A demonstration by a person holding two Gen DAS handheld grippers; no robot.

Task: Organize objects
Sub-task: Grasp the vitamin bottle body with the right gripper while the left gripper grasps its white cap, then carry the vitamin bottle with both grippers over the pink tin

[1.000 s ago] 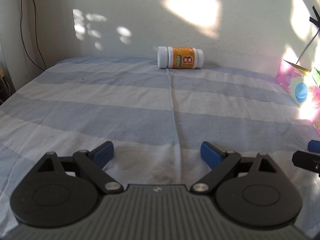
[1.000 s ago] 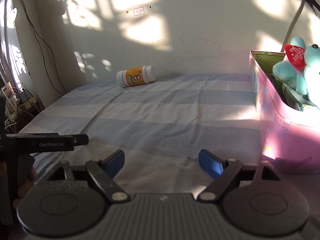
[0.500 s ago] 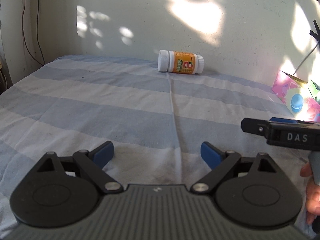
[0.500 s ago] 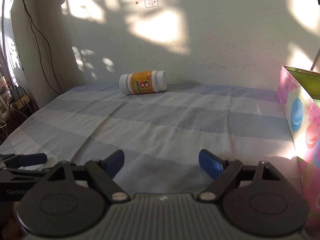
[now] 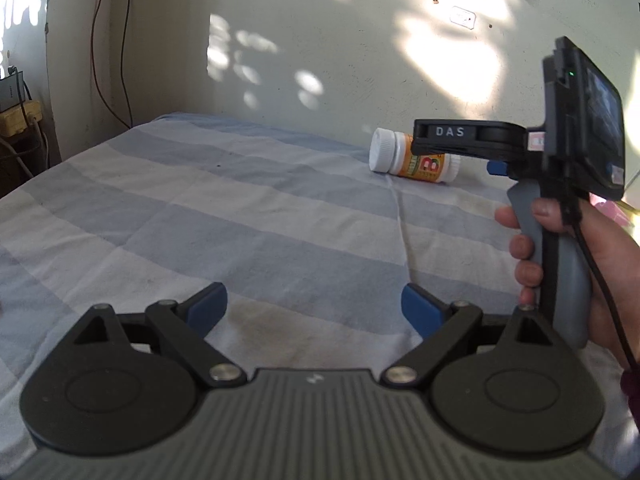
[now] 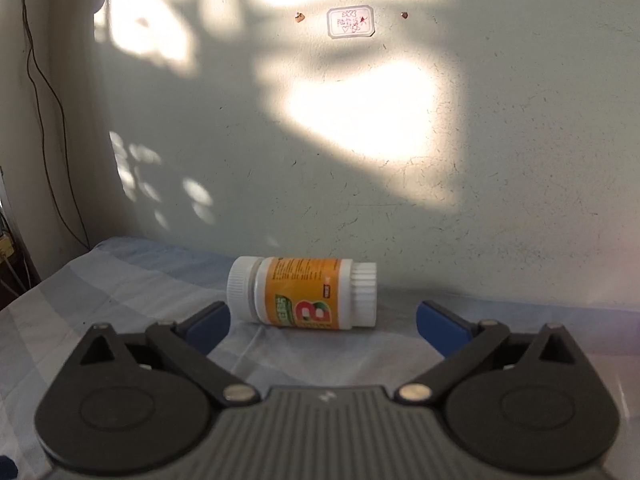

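Right wrist view puts the vitamin bottle (image 6: 302, 292) straight ahead of the right gripper (image 6: 322, 320), lying on its side on the striped bedsheet (image 6: 132, 304) close against the wall (image 6: 360, 140). Its white cap (image 6: 239, 282) points toward the left pad and its base toward the right one. The jaws have just been opening and now stand spread wider than the bottle is long, with the bottle just ahead of the pads and nothing touching it. That width looks chosen so the pads can pass both ends and close along the bottle's length; on its side, a round bottle could roll off toward the wall if one pad nudged it first.

From the left wrist view, the left gripper (image 5: 314, 312) hangs back over the sheet with its jaws apart and empty, the bottle well ahead of it and to its right. A hand (image 5: 568, 272) grips the right tool's grey handle there, and that tool's black arm crosses in front of part of the bottle.

Nothing lies between the right pads and the bottle. The wall just behind it leaves little room to overshoot. A cable (image 5: 108, 44) runs down the corner far to the left, clear of the reach.
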